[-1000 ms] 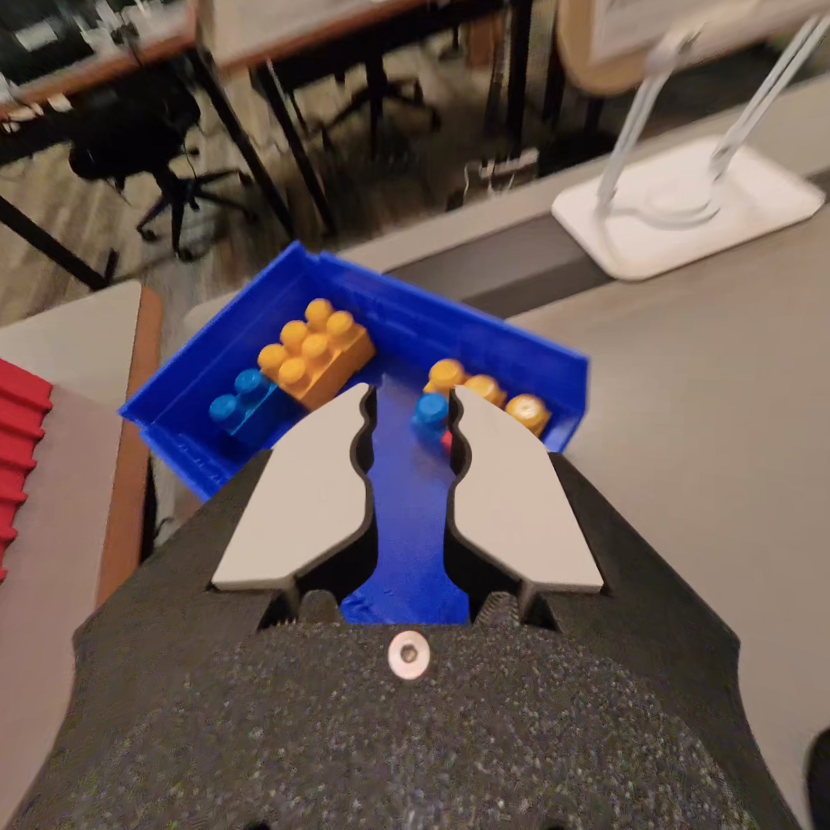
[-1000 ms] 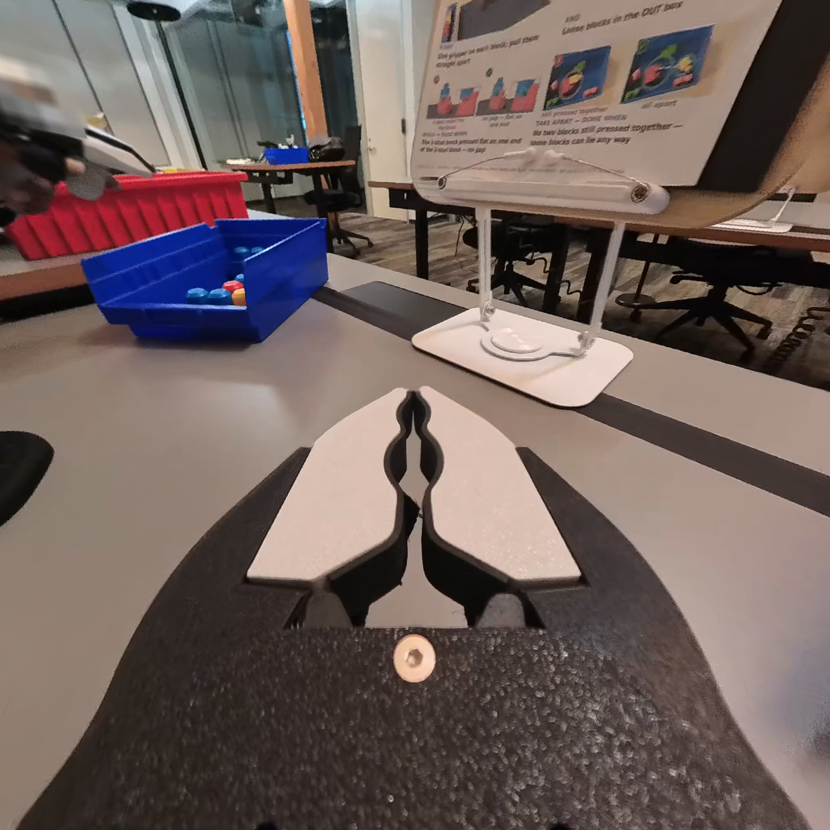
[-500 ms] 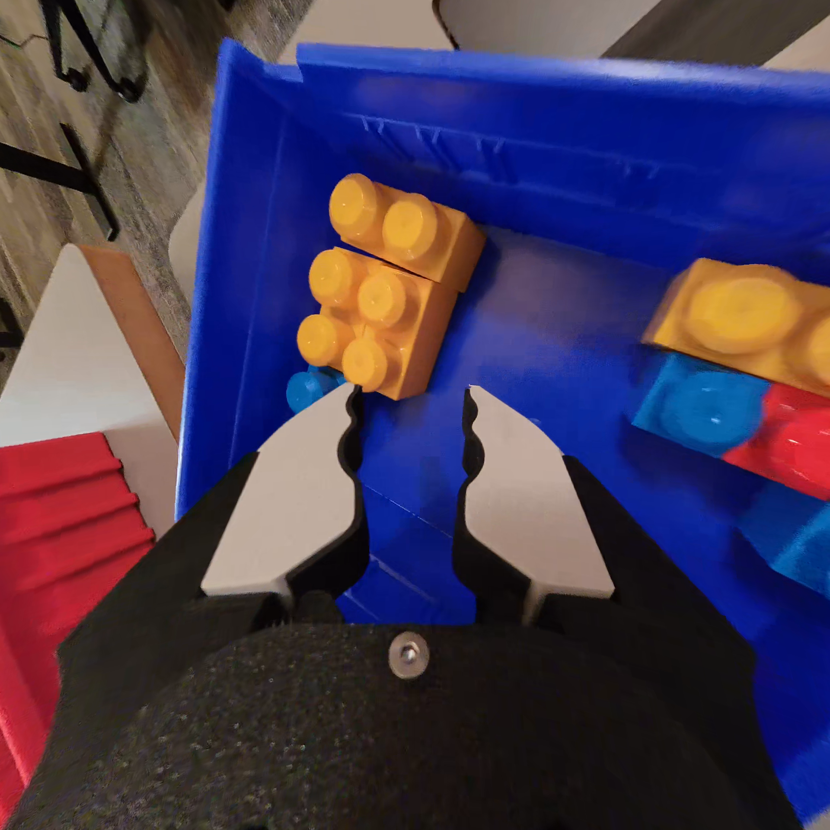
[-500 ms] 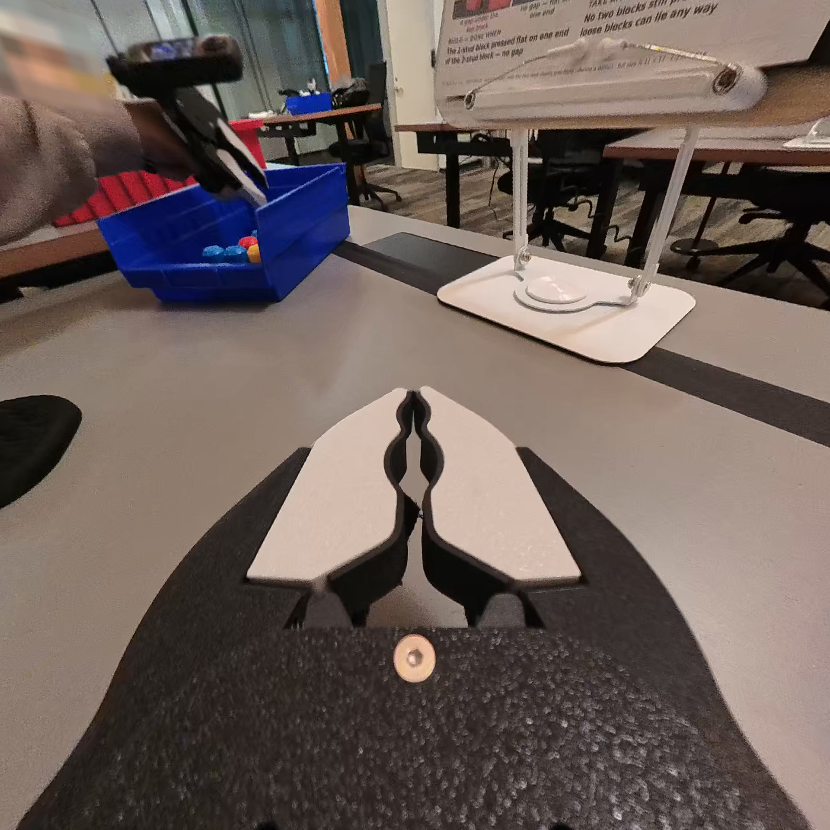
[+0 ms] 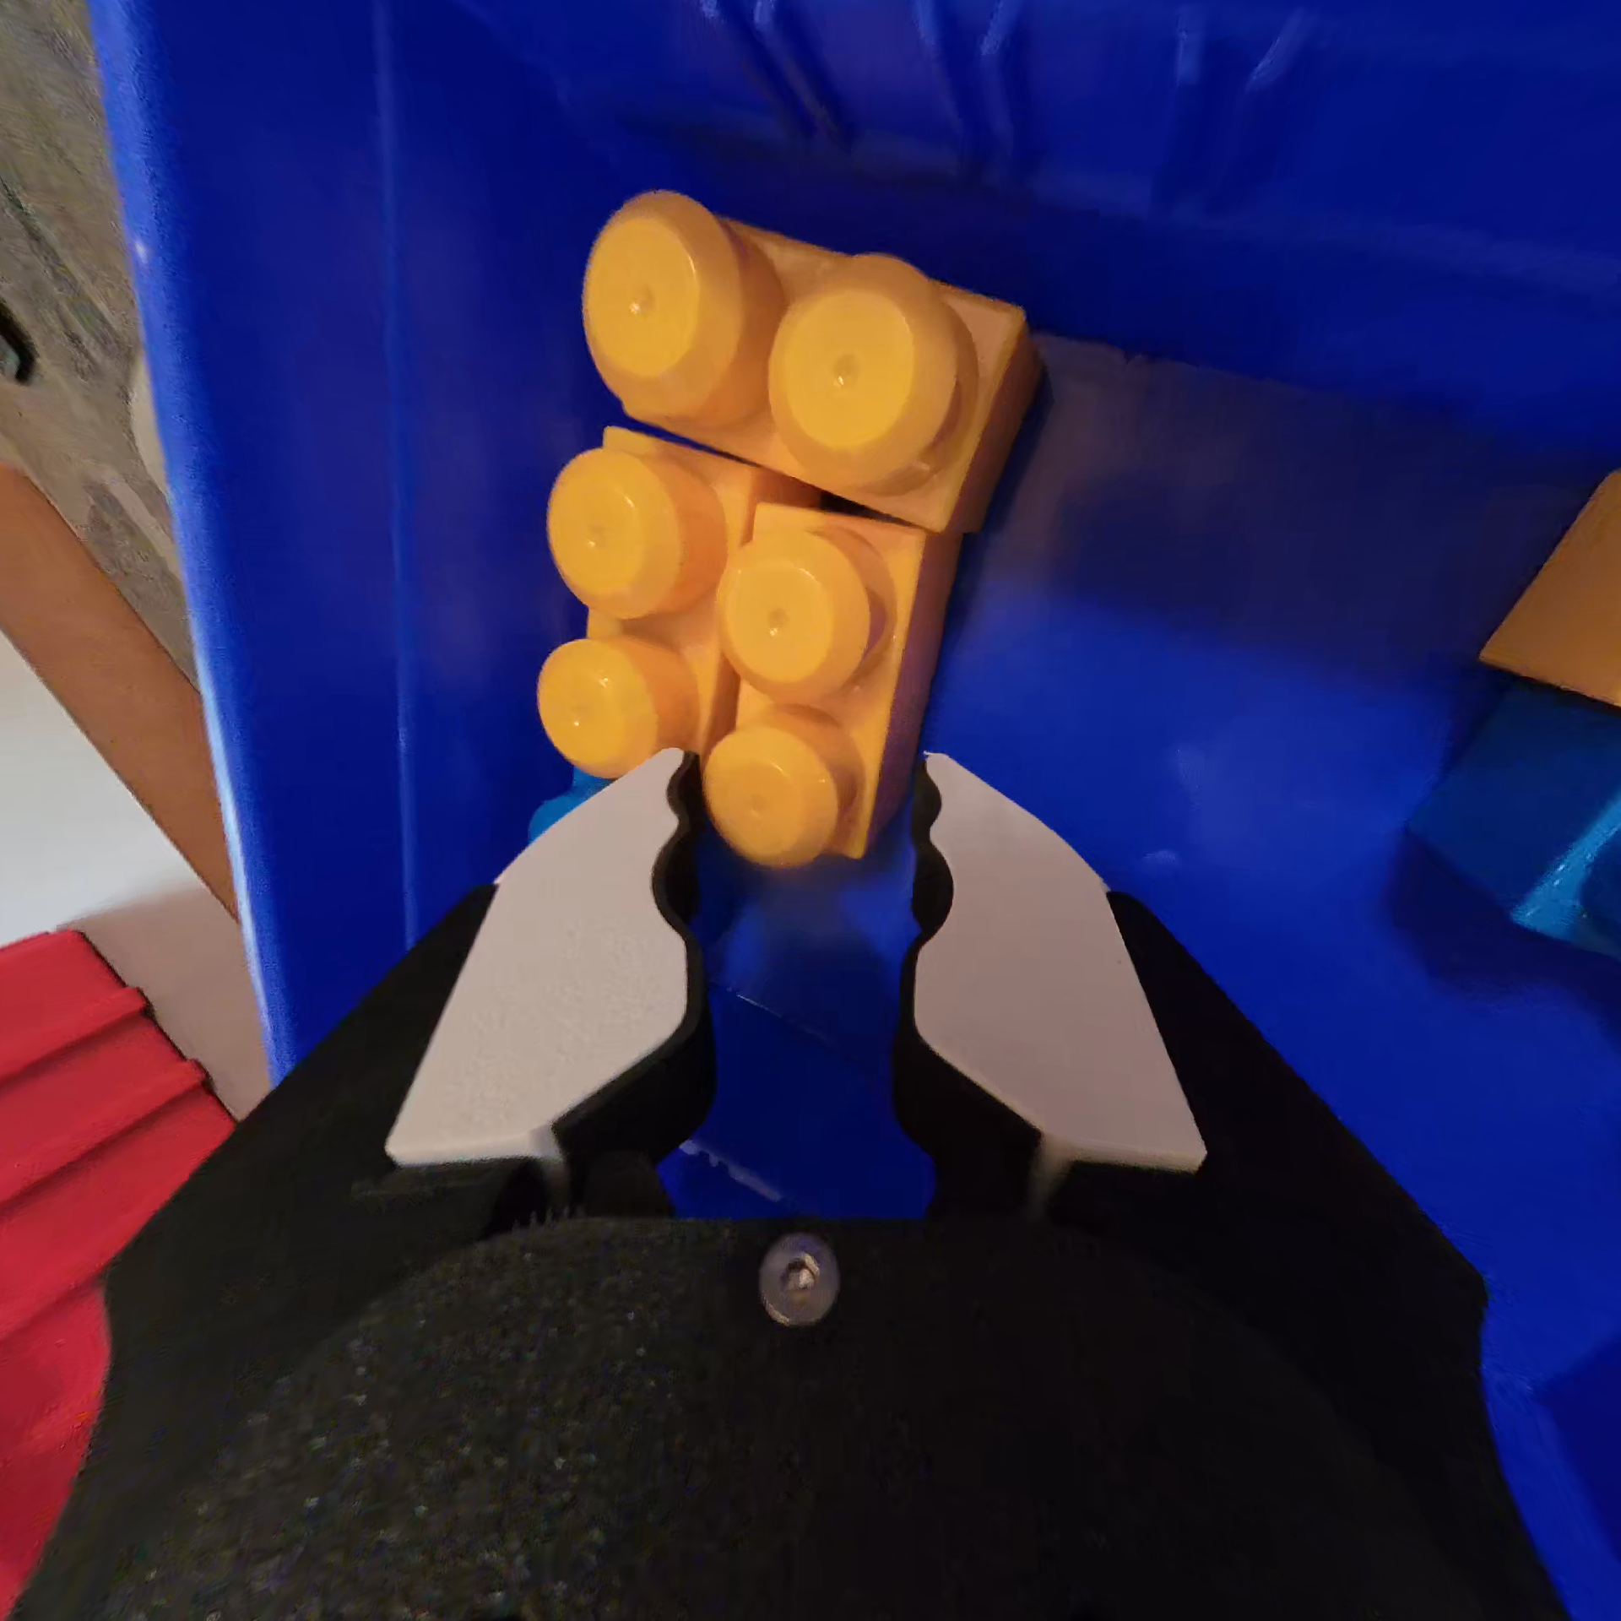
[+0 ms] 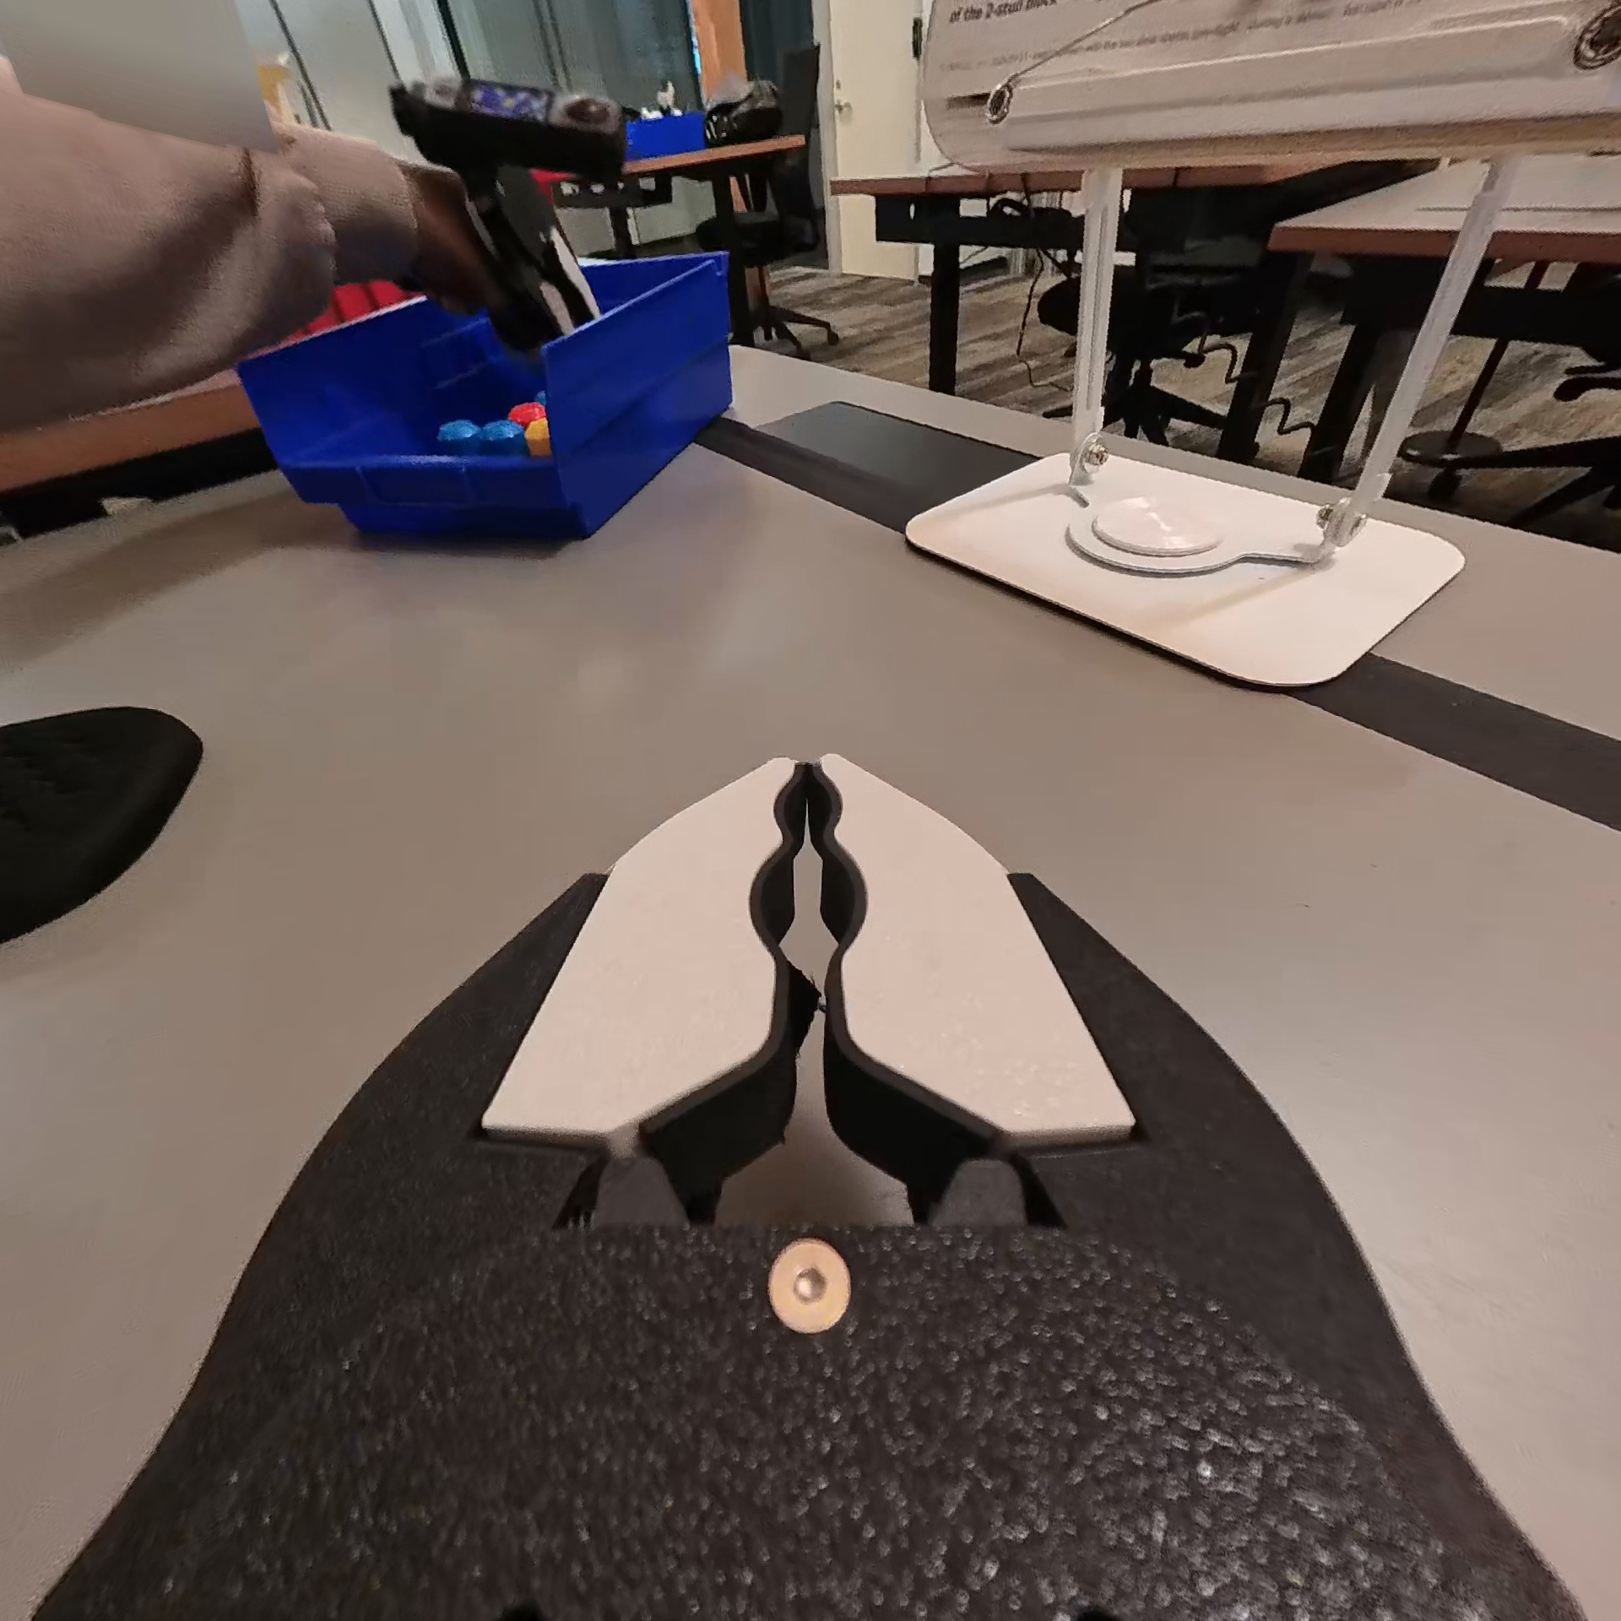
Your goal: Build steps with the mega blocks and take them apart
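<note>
Down inside the blue bin (image 5: 289,526), against its left wall, three yellow blocks (image 5: 754,526) lie clustered studs-up, the left gripper (image 5: 803,772) spread apart around the nearest one, not yet clamped. Hard, light, slick plastic, I judge: grip its flat side walls, not the round studs. The right gripper (image 6: 807,770) rests pressed together, empty, above the table (image 6: 614,667).

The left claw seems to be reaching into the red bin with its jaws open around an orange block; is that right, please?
Not quite: the bin is blue, not red, per the left wrist view. The left claw is indeed open around an orange block.
</note>
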`<state>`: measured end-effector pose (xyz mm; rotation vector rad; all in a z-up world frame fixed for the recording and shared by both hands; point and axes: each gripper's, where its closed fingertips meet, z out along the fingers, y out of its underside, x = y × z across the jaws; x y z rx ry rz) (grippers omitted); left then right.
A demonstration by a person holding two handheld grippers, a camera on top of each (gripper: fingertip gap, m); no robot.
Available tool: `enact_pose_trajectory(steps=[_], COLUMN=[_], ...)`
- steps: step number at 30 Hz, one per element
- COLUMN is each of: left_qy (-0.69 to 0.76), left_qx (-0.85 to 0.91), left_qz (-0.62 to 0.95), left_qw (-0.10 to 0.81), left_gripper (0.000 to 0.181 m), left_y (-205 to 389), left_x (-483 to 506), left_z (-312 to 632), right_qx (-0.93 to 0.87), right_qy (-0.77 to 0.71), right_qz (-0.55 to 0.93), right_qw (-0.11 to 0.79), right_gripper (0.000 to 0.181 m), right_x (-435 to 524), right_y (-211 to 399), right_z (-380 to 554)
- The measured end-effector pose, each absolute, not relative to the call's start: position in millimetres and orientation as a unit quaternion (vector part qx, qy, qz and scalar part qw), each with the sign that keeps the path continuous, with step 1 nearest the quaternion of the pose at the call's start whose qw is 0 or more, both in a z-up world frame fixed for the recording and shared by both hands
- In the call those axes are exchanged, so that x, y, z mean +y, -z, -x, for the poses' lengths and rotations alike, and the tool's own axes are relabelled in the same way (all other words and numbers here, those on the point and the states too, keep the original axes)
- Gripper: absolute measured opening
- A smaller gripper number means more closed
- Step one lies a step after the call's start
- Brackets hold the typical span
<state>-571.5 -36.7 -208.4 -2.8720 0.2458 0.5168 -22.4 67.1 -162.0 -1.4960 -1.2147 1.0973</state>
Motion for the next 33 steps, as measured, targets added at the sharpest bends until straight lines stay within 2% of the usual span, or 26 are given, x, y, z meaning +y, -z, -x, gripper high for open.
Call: enact_pose_trajectory(steps=[5,9,12,16,20,23,29,33], left_qy=[-0.157,-0.167,-0.189,-0.221,-0.219,-0.168,-0.064,-0.004], left_qx=[0.094,0.101,0.12,0.153,0.214,0.275,0.408,0.462], left_qz=[0.975,0.973,0.966,0.947,0.921,0.907,0.873,0.854], left_qw=[0.124,0.124,0.128,0.175,0.239,0.27,0.257,0.239], left_gripper=[0.037,0.036,0.037,0.037,0.036,0.036,0.036,0.036], left_y=[215,214,196,151,103,89,121,156], left_x=[-31,-35,-41,-43,-42,-48,-68,-69], left_z=[562,557,549,516,434,342,175,97], right_qx=[-0.492,-0.492,-0.49,-0.493,-0.516,-0.546,-0.655,-0.72], right_qy=[-0.445,-0.445,-0.447,-0.447,-0.443,-0.444,-0.382,-0.354], right_qz=[0.605,0.604,0.602,0.596,0.579,0.556,0.476,0.442], right_qw=[0.44,0.443,0.445,0.449,0.45,0.443,0.445,0.4], right_gripper=[0.0,0.0,0.0,0.0,0.0,0.004,0.027,0.041], right_x=[66,65,65,63,55,41,-6,-41], right_y=[164,163,160,155,145,136,132,147], right_z=[23,23,22,23,29,33,39,42])
